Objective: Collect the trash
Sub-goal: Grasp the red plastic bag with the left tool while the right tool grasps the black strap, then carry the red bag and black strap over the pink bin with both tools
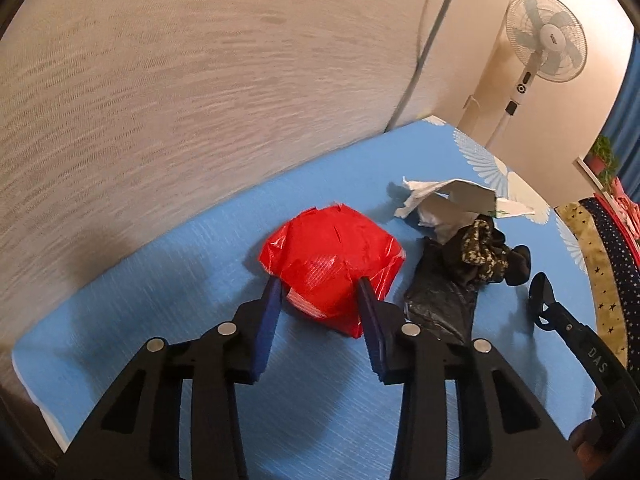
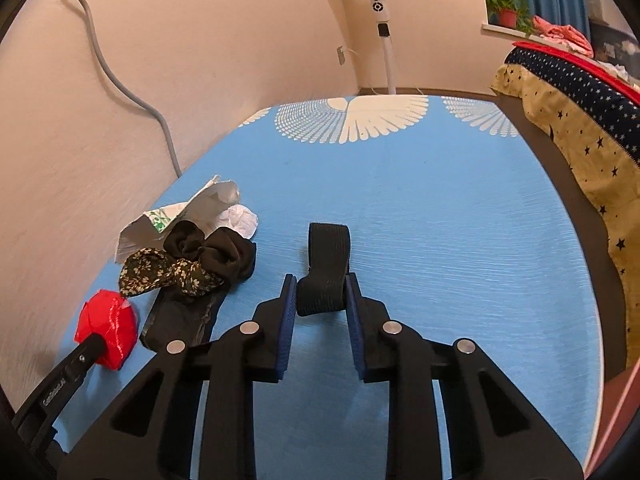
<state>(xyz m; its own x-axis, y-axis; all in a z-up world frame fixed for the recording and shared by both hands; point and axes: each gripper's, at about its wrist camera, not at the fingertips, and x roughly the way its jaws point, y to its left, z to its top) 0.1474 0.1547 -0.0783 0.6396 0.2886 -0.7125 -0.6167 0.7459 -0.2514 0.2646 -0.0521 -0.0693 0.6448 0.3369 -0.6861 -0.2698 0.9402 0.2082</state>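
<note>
A crumpled red plastic bag (image 1: 328,256) lies on the blue mat (image 1: 160,280). My left gripper (image 1: 318,286) is shut on its near side, with both pads pressed into the plastic. In the right wrist view a folded black elastic strap (image 2: 326,252) lies mid-mat, and my right gripper (image 2: 320,280) is shut on its near end. Between the two lies a heap: torn white paper packaging (image 2: 192,208), a black and floral scrunchie (image 2: 168,270) and a flat black plastic bag (image 2: 184,320). The same heap shows right of the red bag, around the white packaging (image 1: 448,200).
The mat lies against a pale wall (image 1: 200,100) with a grey cable (image 2: 120,80) running down it. A standing fan (image 2: 380,20) is at the far end. Star-patterned bedding (image 2: 580,112) borders the mat's right edge, with a potted plant (image 2: 506,10) behind it.
</note>
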